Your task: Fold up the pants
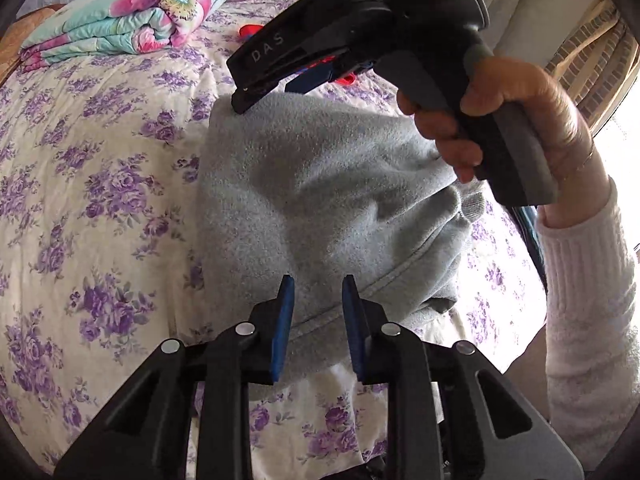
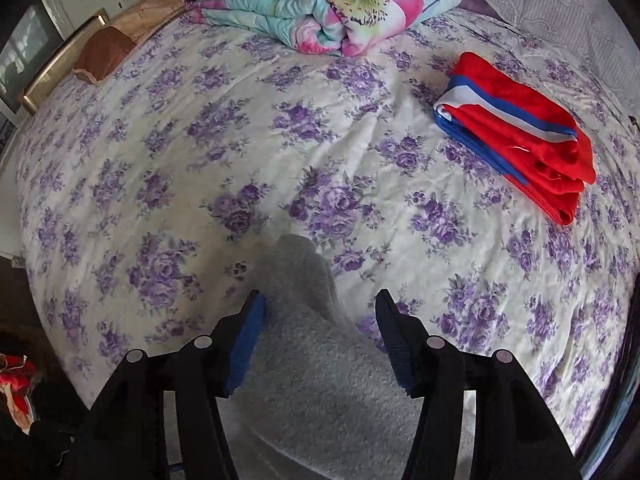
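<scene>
The grey fleece pants (image 1: 320, 200) lie folded in a thick bundle on the floral bedspread (image 1: 100, 200). My left gripper (image 1: 318, 284) is open, its blue pads just above the near hem of the pants. The right gripper body (image 1: 360, 32), held by a hand, hovers over the far end of the bundle. In the right wrist view my right gripper (image 2: 320, 300) is open, its fingers either side of the grey pants' (image 2: 312, 360) far corner.
A rolled floral quilt (image 2: 328, 8) lies at the head of the bed. Folded red, white and blue clothing (image 2: 520, 132) sits at the right. A wooden bed frame edge (image 2: 60, 76) runs along the left. A person's white sleeve (image 1: 580, 300) is at right.
</scene>
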A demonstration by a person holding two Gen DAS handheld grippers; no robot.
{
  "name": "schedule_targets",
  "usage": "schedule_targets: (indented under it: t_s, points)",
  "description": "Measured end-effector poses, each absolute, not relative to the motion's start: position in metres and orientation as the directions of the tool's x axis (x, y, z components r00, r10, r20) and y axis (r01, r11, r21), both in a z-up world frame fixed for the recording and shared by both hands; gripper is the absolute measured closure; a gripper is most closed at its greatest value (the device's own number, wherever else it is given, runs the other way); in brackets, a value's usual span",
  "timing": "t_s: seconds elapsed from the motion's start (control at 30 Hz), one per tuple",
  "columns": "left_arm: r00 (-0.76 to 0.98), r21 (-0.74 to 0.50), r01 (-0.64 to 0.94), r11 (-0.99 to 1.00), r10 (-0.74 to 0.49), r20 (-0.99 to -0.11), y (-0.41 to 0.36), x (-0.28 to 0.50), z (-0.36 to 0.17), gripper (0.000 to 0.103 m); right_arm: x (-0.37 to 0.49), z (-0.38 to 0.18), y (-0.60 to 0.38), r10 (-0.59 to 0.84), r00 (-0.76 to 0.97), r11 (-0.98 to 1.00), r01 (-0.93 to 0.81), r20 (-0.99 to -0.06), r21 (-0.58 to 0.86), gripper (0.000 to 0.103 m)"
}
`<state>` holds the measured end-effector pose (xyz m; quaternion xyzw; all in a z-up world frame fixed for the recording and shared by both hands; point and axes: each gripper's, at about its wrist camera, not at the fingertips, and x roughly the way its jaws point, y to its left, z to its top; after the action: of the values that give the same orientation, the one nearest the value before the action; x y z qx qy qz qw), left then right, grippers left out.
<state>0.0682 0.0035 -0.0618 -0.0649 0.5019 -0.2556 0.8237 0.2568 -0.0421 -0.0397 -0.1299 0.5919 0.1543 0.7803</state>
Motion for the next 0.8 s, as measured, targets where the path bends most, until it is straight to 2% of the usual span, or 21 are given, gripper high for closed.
schedule_targets:
  t_s: [0.1,0.13,0.2,0.27,0.37,0.43,0.47,0.5,0.53,0.57,0.67,0.8]
  points:
    - [0.297,-0.353,0.342,0.871,-0.457,-0.839,-0.008,0.073,-0.096,0.080,0.269,-0.072,-0.050,0.080,0.195,0.939,-0.344,-0.978,0.008,0.044]
    - [0.303,-0.358,0.335,0.872,-0.459,-0.835,-0.008,0.072,-0.101,0.080,0.271,-0.078,-0.053,0.095,0.194,0.943,-0.332,-0.976,0.026,0.039]
    - [0.305,-0.370,0.335,0.867,-0.471,-0.828,-0.005,0.071,-0.098,0.081,0.272,-0.080,-0.058,0.126,0.198,0.945,-0.322,-0.972,0.057,0.038]
    - [0.293,-0.381,0.336,0.861,-0.480,-0.827,-0.001,0.070,-0.091,0.081,0.268,-0.070,-0.063,0.155,0.197,0.945,-0.315,-0.968,0.087,0.039]
    - [0.348,-0.362,0.349,0.865,-0.478,-0.806,0.012,0.062,-0.067,0.079,0.247,-0.024,-0.079,0.207,0.273,0.945,-0.305,-0.939,0.119,0.040]
    - [0.401,-0.355,0.326,0.876,-0.468,-0.788,0.028,0.060,-0.053,0.062,0.218,0.017,-0.099,0.260,0.367,0.941,-0.302,-0.893,0.149,0.038]
    - [0.425,-0.357,0.298,0.885,-0.458,-0.781,0.039,0.061,-0.049,0.042,0.201,0.034,-0.112,0.267,0.412,0.944,-0.293,-0.871,0.151,0.030]
    - [0.450,-0.356,0.263,0.897,-0.441,-0.777,0.049,0.063,-0.047,0.031,0.184,0.047,-0.125,0.268,0.455,0.950,-0.274,-0.849,0.153,0.023]
    - [0.466,-0.356,0.230,0.906,-0.423,-0.777,0.058,0.065,-0.048,0.029,0.165,0.055,-0.140,0.267,0.495,0.956,-0.247,-0.827,0.160,0.011]
    - [0.460,-0.367,0.197,0.909,-0.416,-0.784,0.066,0.071,-0.052,0.029,0.147,0.058,-0.155,0.267,0.522,0.960,-0.220,-0.810,0.175,0.007]
    - [0.374,-0.471,0.134,0.872,-0.485,-0.791,0.081,0.089,-0.076,0.029,0.095,0.042,-0.200,0.292,0.542,0.954,-0.105,-0.788,0.281,0.007]
    - [0.287,-0.511,0.122,0.851,-0.523,-0.803,0.067,0.102,-0.103,0.029,0.040,-0.021,-0.247,0.398,0.535,0.859,0.069,-0.746,0.508,0.007]
